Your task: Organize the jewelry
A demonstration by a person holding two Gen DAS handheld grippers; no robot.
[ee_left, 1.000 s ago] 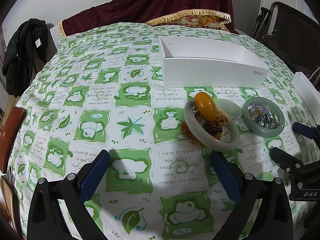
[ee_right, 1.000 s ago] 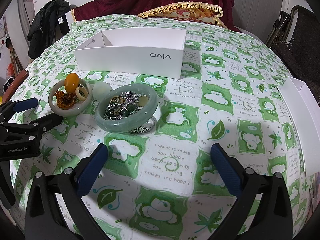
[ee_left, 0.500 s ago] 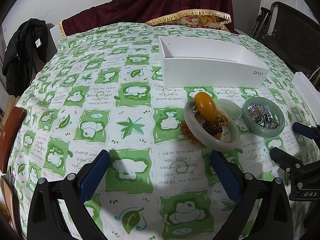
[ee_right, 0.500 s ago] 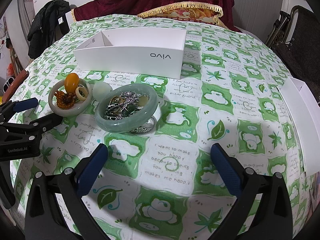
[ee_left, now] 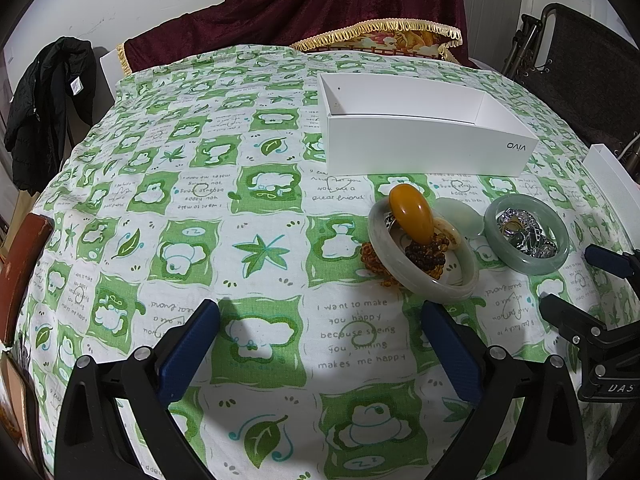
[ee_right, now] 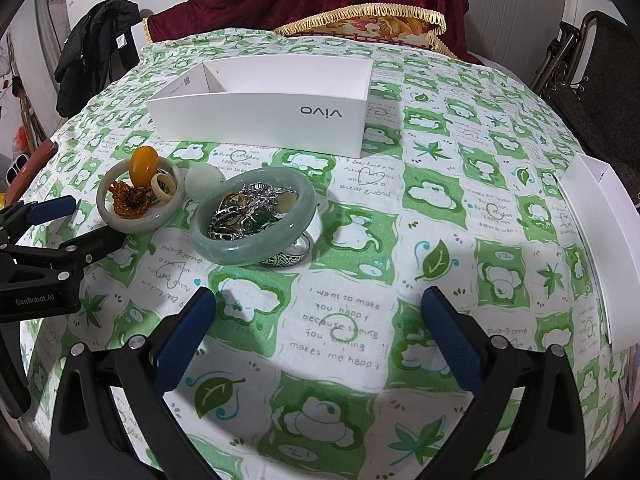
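No change is noted since the earlier frames: the left gripper point(ee_left: 320, 354) and right gripper point(ee_right: 318, 344) remain released and empty. The pale green jade bangle point(ee_right: 253, 216) near the table's point(ee_left: 192, 184) right edge lies untouched; the open white cardboard box point(ee_right: 264, 114) appears empty, so sorting is judged unstarted.

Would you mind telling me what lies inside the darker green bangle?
Inside the green bangle sits a tangle of silver chains with dark green stones. A patterned silver ring pokes out beneath its rim; anything deeper is covered.

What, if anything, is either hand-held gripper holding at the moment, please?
Nothing. The left hand-held gripper and the right hand-held gripper are both open over the tablecloth, short of the jewelry.
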